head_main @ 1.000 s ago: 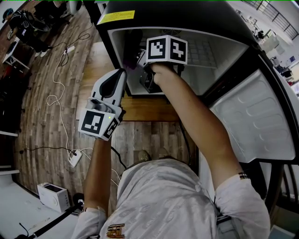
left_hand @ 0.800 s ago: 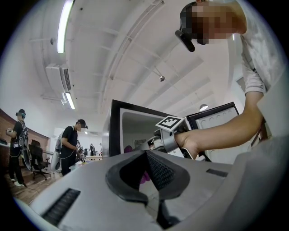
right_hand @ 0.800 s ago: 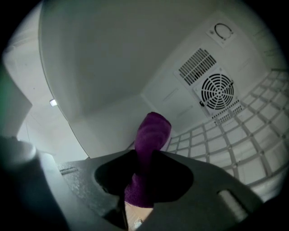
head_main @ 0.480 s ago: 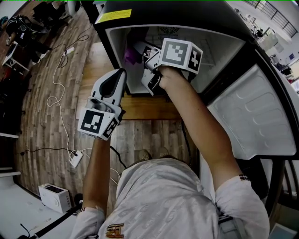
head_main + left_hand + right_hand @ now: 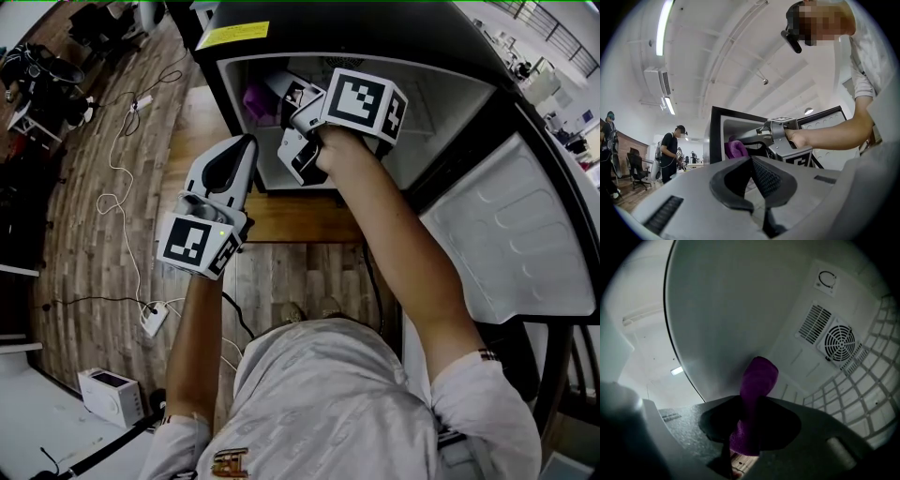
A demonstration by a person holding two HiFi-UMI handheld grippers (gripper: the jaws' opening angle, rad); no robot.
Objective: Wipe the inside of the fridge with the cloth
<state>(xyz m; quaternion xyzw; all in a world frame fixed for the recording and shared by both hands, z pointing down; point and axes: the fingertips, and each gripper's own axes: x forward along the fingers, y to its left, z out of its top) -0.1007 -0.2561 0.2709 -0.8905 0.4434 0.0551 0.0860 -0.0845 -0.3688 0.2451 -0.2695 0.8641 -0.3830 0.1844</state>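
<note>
While the wipe looks partway done: right gripper clamped on purple cloth | cloth inside fridge, at its left inner wall, contact unclear | left gripper closed, empty, outside fridge front | likely left: back wall, wire shelf

Fuzzy cloth, smooth fridge wall
</note>
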